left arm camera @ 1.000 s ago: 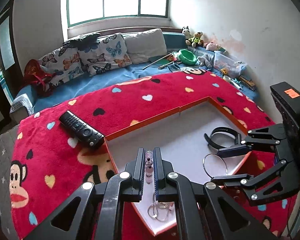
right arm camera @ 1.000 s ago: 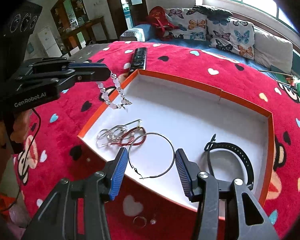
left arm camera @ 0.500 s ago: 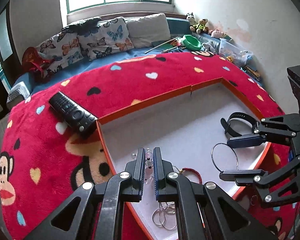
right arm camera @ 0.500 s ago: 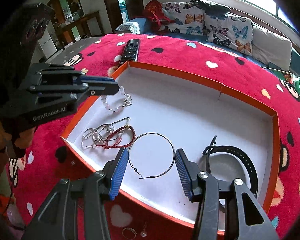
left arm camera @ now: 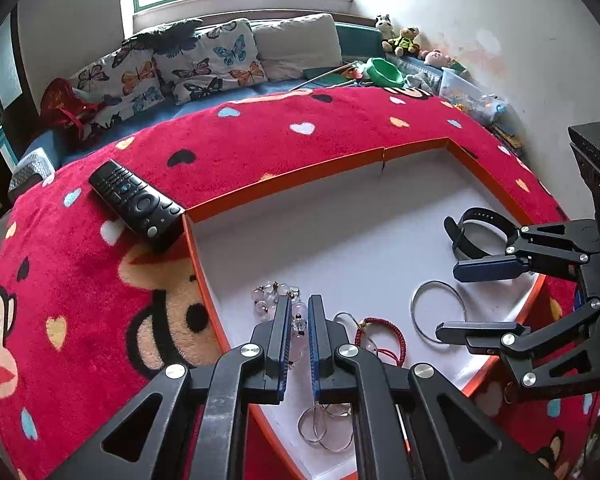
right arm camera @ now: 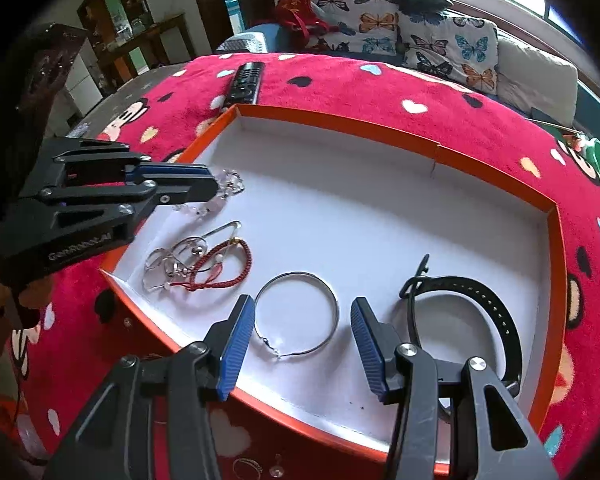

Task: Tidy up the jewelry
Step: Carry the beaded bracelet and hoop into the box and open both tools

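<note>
My left gripper (left arm camera: pixel 299 308) is shut on a clear bead bracelet (left arm camera: pixel 274 296), whose free end rests on the white floor of the orange-rimmed tray (left arm camera: pixel 284 196); the bracelet also shows in the right wrist view (right arm camera: pixel 224 190). My right gripper (right arm camera: pixel 303 320) is open and empty, its fingers either side of a silver hoop (right arm camera: pixel 298 314) lying in the tray. A red cord bracelet (right arm camera: pixel 224 266), tangled silver rings (right arm camera: pixel 172 264) and a black watch strap (right arm camera: pixel 480 312) also lie in the tray.
The tray sits on a red heart-patterned blanket (left arm camera: pixel 100 280). A black remote (left arm camera: pixel 138 200) lies against the tray's far left corner. Small earrings (right arm camera: pixel 260 468) lie on the blanket outside the near rim. A sofa with butterfly cushions (left arm camera: pixel 204 64) is behind.
My left gripper has moved lower and into the tray with the bead bracelet, so its free end now lies on the tray floor. The right gripper stays open over the hoop.
</note>
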{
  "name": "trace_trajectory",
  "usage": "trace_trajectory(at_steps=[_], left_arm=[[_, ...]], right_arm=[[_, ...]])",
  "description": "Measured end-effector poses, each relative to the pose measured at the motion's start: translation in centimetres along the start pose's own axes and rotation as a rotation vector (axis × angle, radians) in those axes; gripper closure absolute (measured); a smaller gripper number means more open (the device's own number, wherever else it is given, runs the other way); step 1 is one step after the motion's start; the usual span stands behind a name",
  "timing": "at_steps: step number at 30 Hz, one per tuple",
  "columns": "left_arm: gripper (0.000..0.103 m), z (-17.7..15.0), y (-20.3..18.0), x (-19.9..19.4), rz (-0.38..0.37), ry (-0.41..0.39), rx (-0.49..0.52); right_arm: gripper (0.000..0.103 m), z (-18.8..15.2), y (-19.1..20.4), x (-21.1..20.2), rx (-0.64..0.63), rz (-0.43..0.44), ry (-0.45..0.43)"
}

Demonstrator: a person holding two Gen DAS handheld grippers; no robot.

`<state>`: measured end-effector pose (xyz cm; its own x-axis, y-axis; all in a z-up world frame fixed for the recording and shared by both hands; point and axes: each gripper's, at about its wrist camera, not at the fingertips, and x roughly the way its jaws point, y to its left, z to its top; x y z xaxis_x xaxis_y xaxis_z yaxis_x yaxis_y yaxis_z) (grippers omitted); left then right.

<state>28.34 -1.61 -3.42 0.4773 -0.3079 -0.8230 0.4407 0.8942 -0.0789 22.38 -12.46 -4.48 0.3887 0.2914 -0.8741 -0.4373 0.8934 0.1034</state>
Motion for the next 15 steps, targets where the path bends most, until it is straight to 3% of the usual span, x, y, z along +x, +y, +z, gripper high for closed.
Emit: trace_trajectory(at_steps=[8,11,13,15], left_arm=[[0.093,-0.6,-0.5,-3.0,0.008,-0.022,0.001],[0.082,-1.2,-0.8,-4.7,0.007,-0.038,-0.002],[0.066,-2.0,-1.2,-6.1,0.015,-0.061,0.004],[0.064,-2.8,-1.7,-7.2,0.019,-0.073,0.012]], right_arm=[[0.048,-0.4,0.7,-2.0,-0.018,-0.001,-0.030],[0.048,-0.8,1.4,-3.4,-0.030,0.008,-0.050],[0.048,-1.4,1.8,-4.4,-0.039,0.009,-0.061],[0.048,-1.9,2.2,-5.1,-0.045,0.017,-0.065]])
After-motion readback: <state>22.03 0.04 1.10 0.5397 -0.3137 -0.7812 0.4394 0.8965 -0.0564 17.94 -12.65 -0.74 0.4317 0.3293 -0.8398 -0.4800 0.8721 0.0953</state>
